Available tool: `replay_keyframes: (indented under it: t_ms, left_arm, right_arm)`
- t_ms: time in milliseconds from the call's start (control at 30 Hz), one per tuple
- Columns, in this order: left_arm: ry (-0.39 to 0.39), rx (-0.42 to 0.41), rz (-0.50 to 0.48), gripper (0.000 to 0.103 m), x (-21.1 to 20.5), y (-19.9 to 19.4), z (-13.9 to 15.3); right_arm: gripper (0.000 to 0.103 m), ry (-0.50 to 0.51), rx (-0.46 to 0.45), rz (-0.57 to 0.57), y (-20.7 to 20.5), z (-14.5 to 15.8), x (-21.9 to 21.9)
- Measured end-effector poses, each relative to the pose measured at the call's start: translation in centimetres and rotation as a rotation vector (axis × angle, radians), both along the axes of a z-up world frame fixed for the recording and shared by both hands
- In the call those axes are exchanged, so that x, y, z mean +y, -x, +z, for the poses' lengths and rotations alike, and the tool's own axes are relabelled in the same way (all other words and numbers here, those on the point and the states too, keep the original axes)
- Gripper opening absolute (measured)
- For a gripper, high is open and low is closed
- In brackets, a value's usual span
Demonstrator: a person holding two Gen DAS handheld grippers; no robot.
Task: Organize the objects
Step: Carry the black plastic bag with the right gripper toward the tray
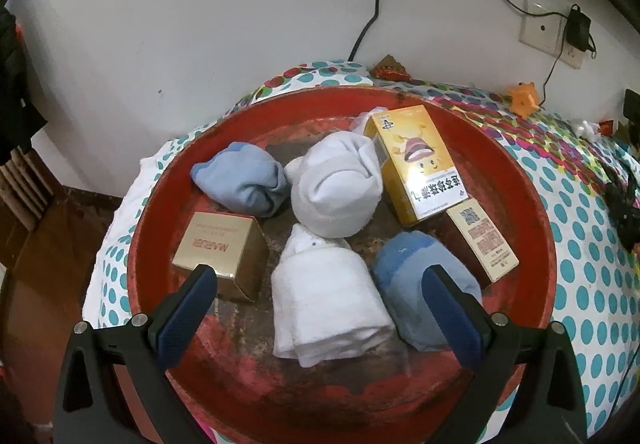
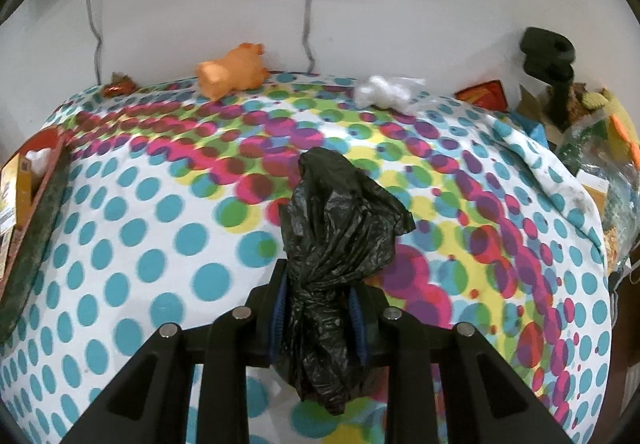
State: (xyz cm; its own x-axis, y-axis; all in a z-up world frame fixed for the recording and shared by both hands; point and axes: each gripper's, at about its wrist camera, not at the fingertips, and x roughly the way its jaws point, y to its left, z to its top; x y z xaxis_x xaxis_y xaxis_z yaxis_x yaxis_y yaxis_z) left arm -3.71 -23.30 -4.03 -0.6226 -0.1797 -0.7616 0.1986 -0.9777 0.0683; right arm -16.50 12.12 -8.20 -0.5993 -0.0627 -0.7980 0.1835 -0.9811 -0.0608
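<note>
Black plastic bag (image 2: 336, 264): I had it bunched and pinched in my right gripper (image 2: 318, 308), its crumpled top sticking up past the fingertips, above the dotted cloth (image 2: 160, 204).
Right gripper: my jaws were closed almost together, both blue pads (image 2: 280, 308) pressed against the bag's sides.
Left gripper (image 1: 320, 308): I held my jaws spread wide with nothing between them, hovering over the near side of the red tray (image 1: 536, 204).
Red tray: it held a folded white towel (image 1: 328, 304) nearest my left gripper, a white sock bundle (image 1: 336, 188) behind that, blue sock rolls (image 1: 244, 180) on either side, a gold box (image 1: 224, 252) at left and a yellow carton (image 1: 416, 164) at right.
Orange toy (image 2: 232, 72): it lay beyond the bag, at the cloth's far edge by the wall.
</note>
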Motion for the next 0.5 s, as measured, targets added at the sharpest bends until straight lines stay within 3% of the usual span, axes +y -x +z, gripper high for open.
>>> replay_keyframes:
  t_ms: [500]
  left_arm:
    - [-0.045,0.007,0.038,0.103,-1.5,-0.1,0.1]
  right_arm:
    - [0.027,0.053,-0.008,0.098,-2.0,1.8,-5.0]
